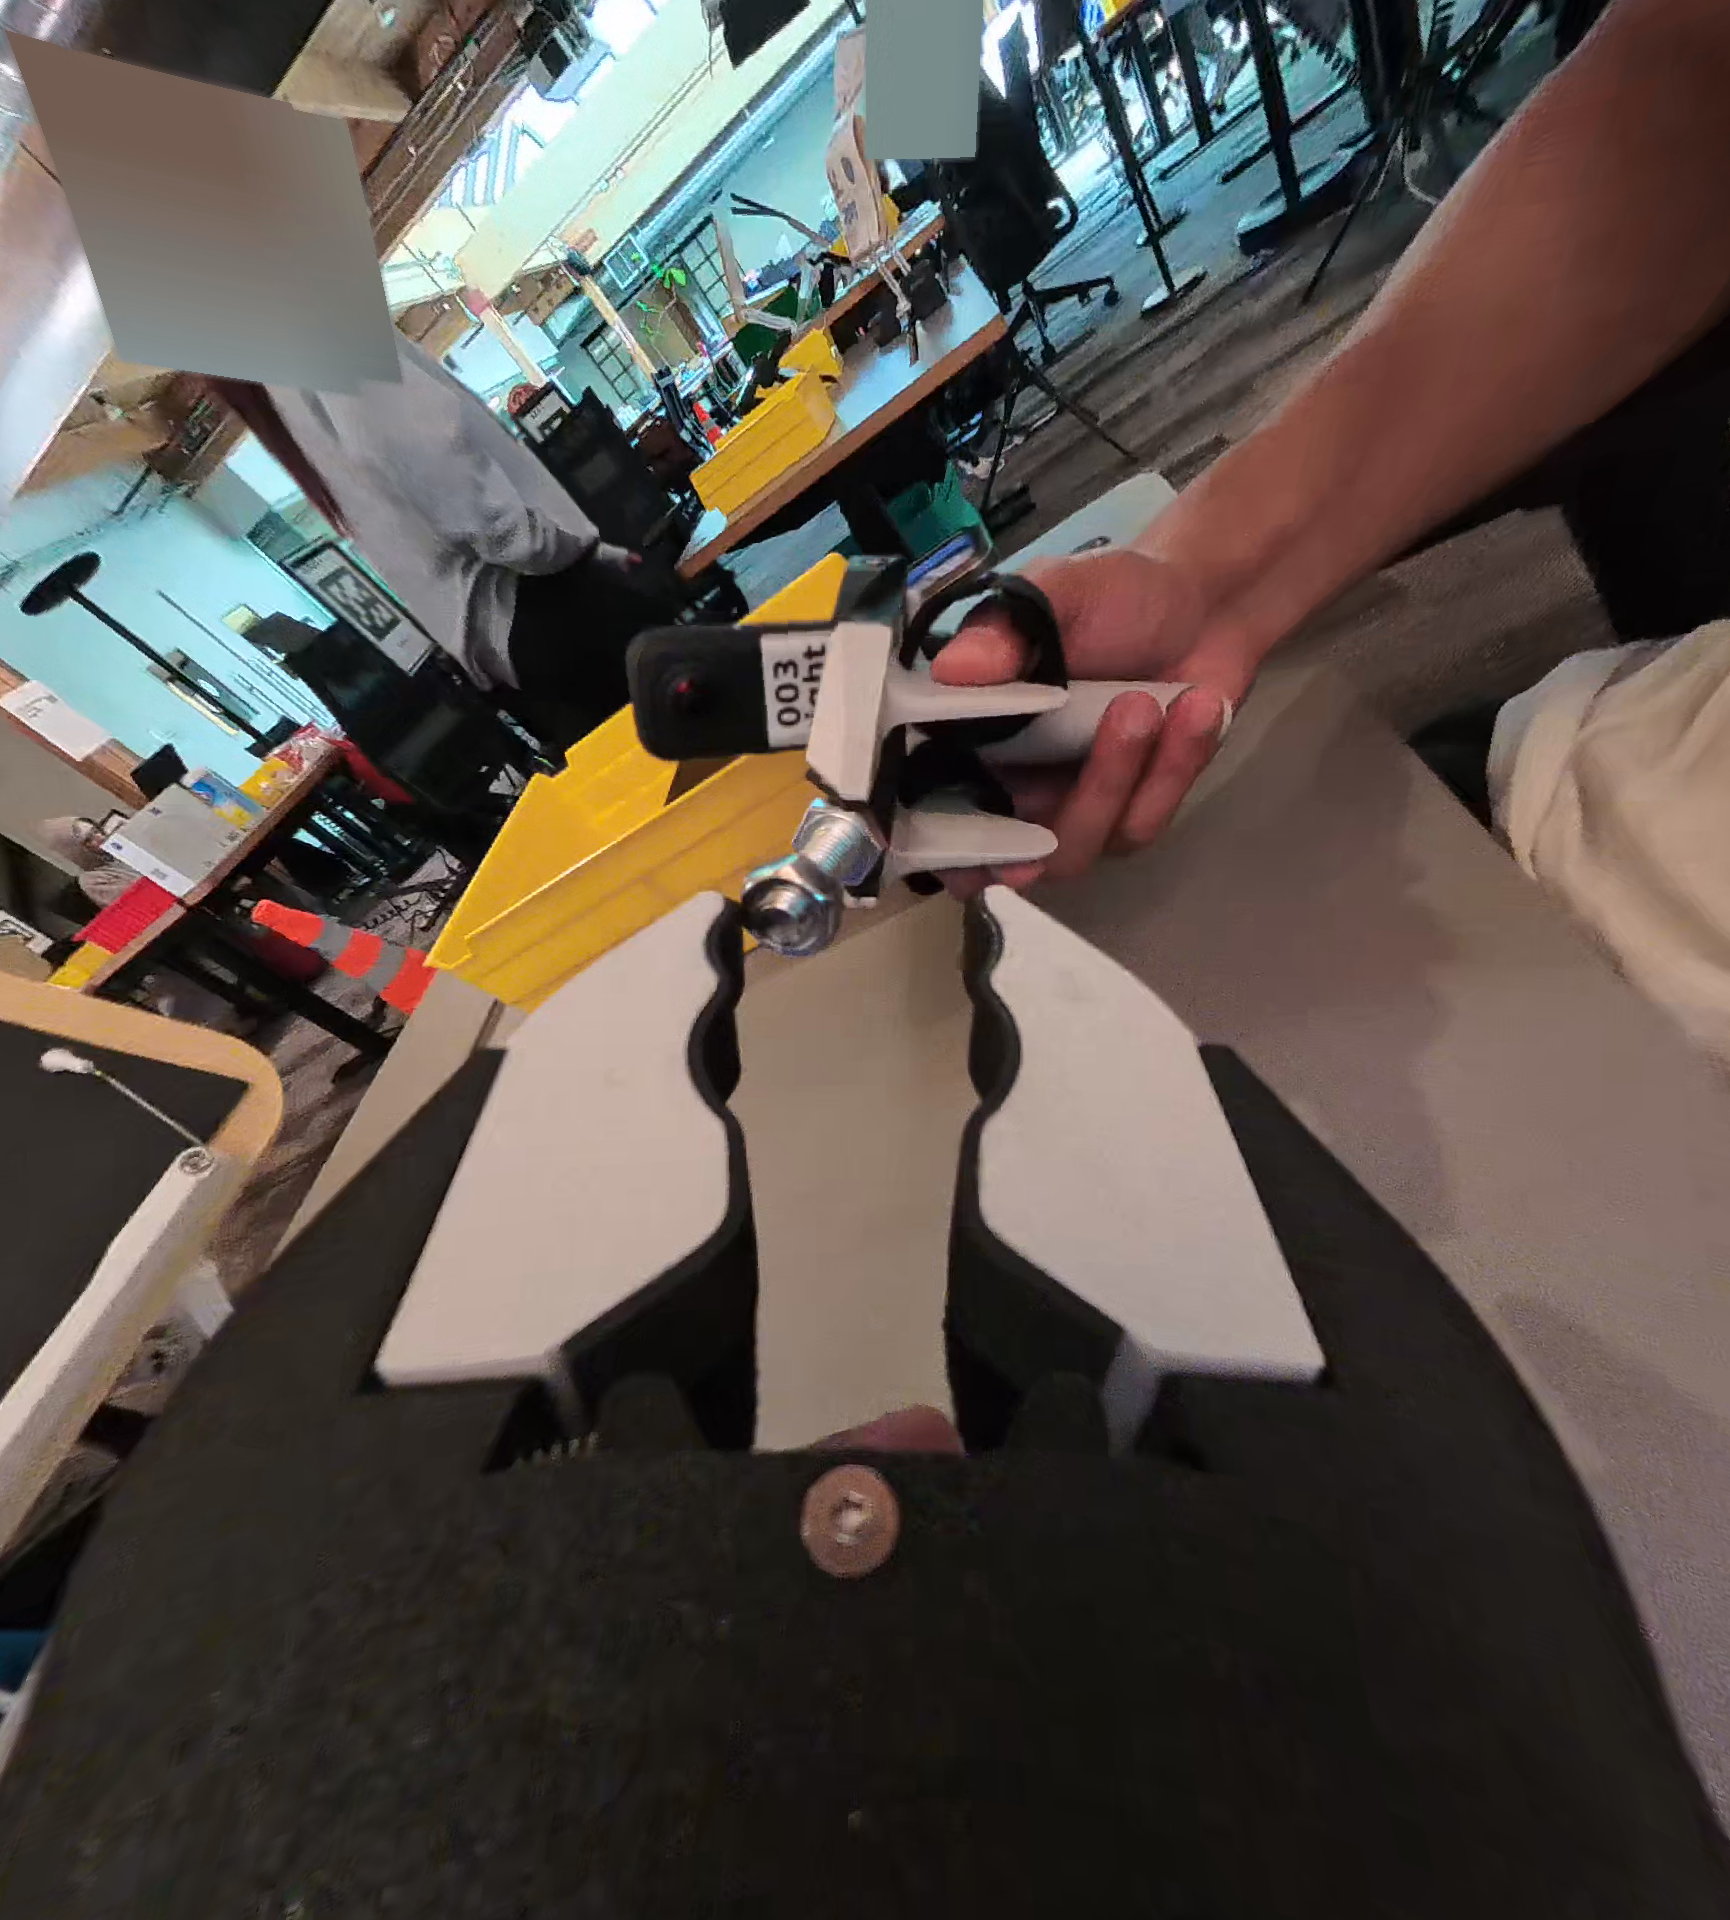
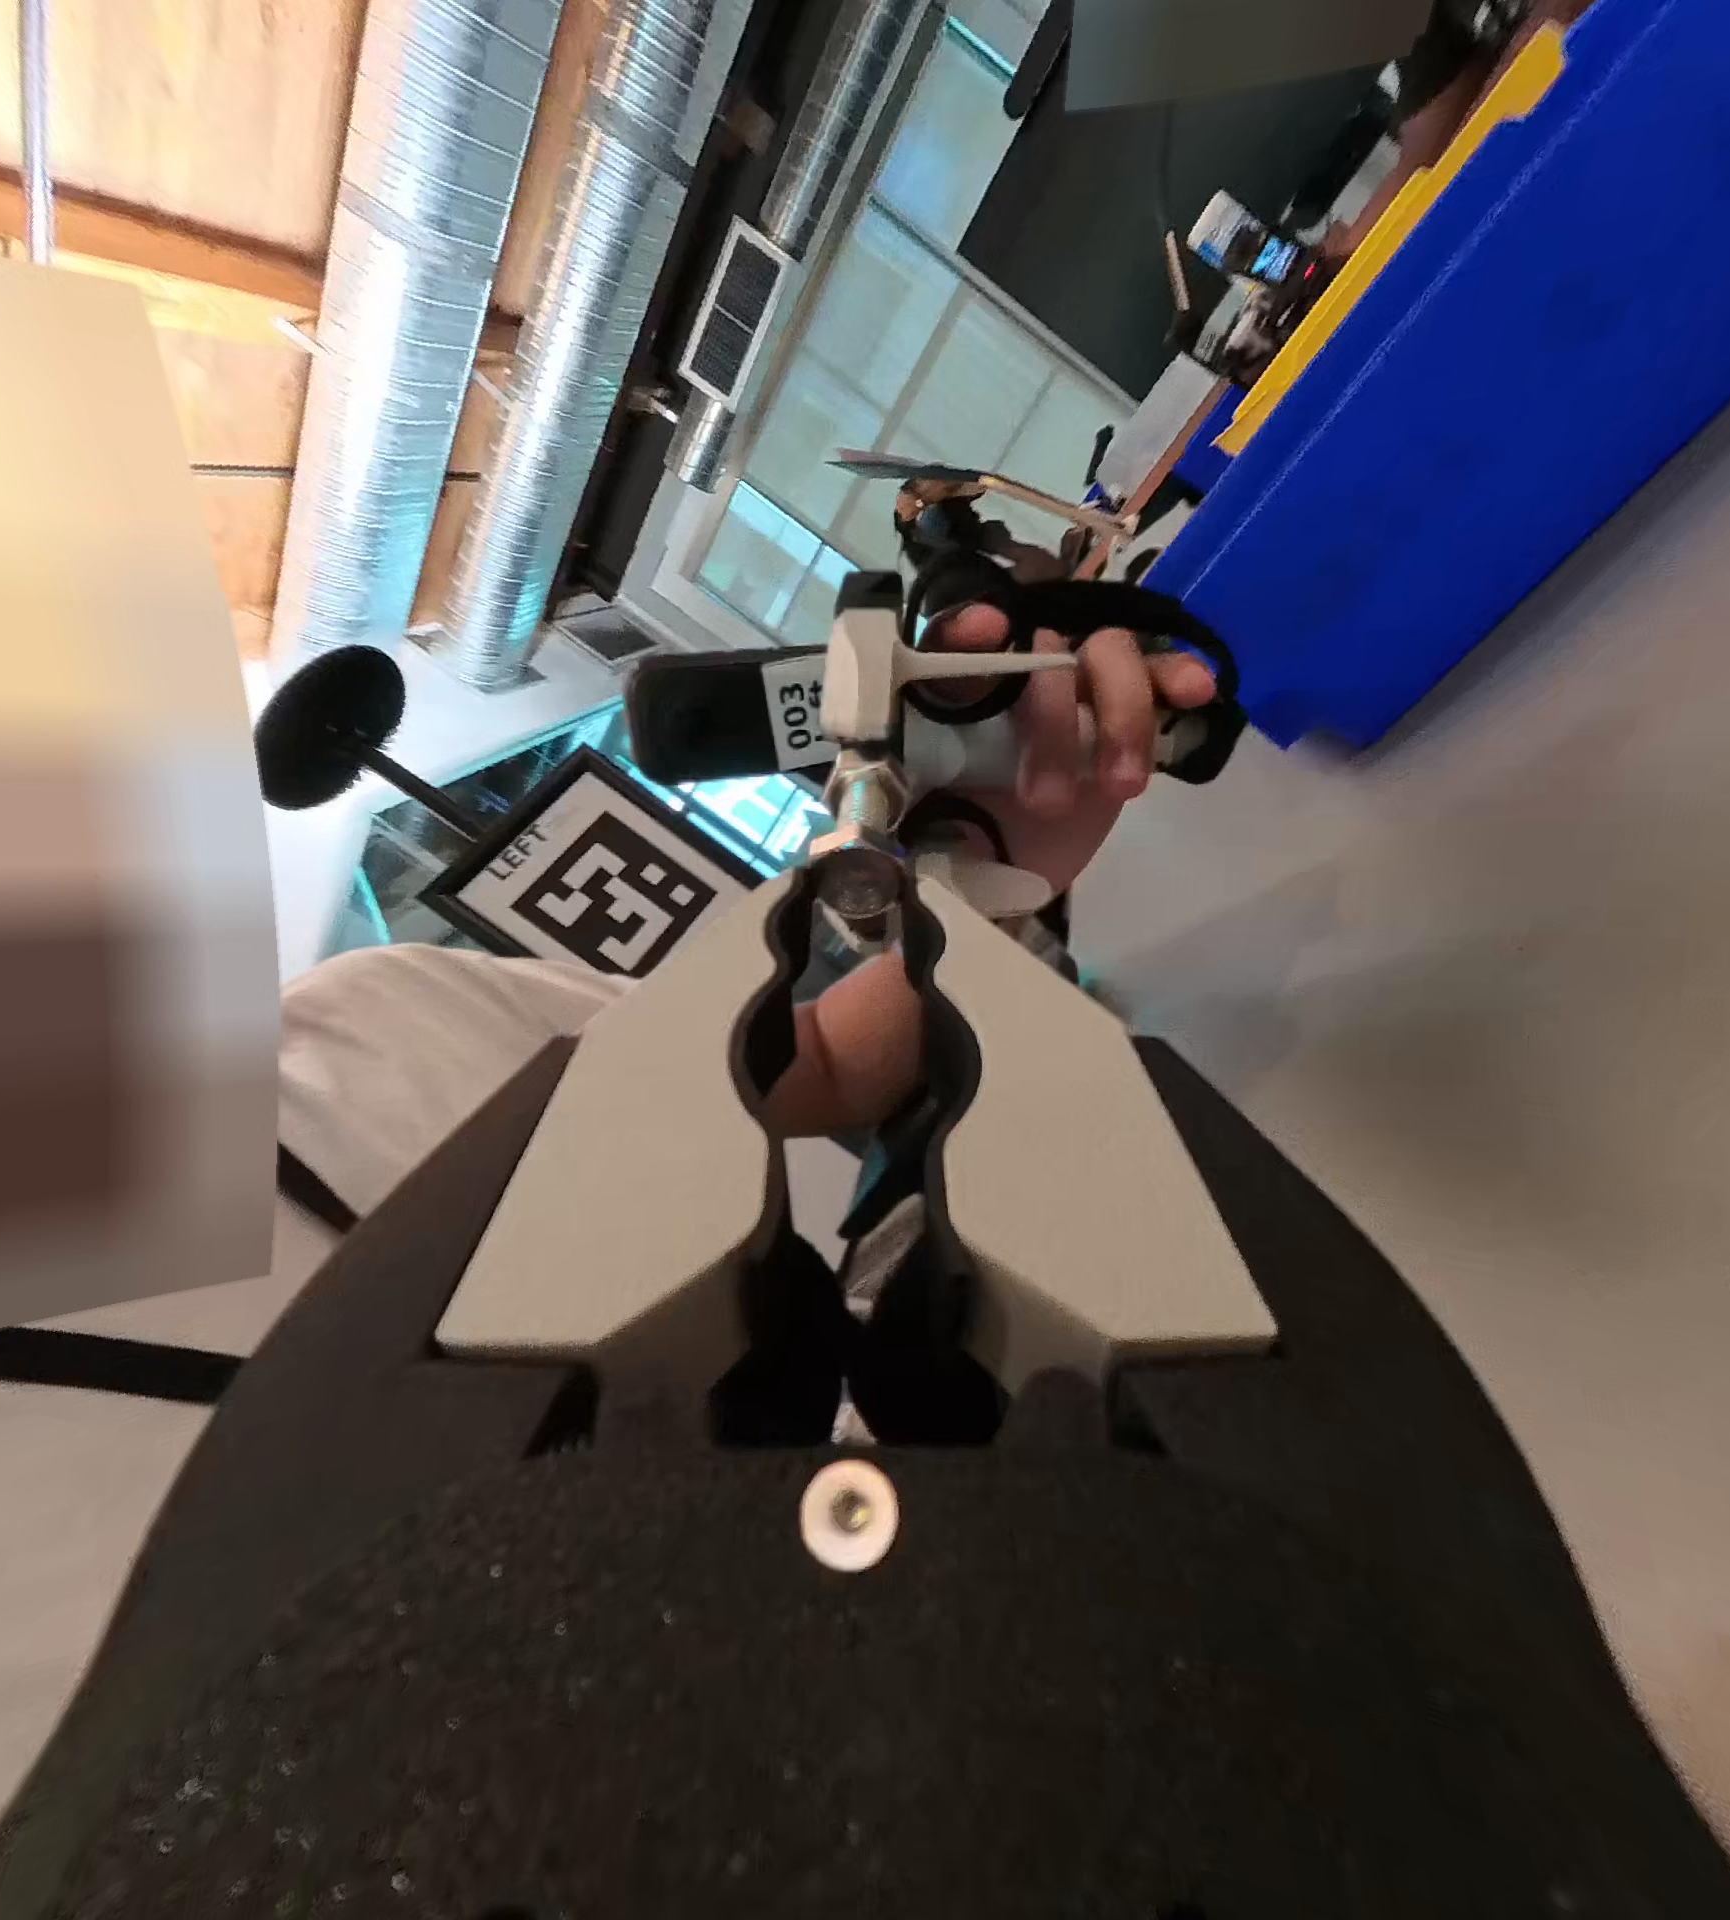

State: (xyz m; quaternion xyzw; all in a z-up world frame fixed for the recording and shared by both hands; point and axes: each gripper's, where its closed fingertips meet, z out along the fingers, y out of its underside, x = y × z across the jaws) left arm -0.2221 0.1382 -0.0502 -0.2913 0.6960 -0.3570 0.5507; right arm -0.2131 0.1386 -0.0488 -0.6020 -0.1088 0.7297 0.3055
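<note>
Left wrist view: left hand-held gripper (image 1: 845, 935) spread wide, nothing between fingers. Silver bolt (image 1: 811, 873) with nut just beyond left fingertip, apart from it, above counter (image 1: 1360, 1091). Right hand-held gripper (image 1: 866, 847) pinches bolt's far end; white printed label on its camera. Yellow bin (image 1: 612, 862) at counter's far edge, contents hidden.

Right wrist view: right hand-held gripper (image 2: 856, 899) pinches bolt (image 2: 861, 831) head. Adds blue bin (image 2: 1463, 416) and framed black-and-white marker card (image 2: 601, 883).
</note>
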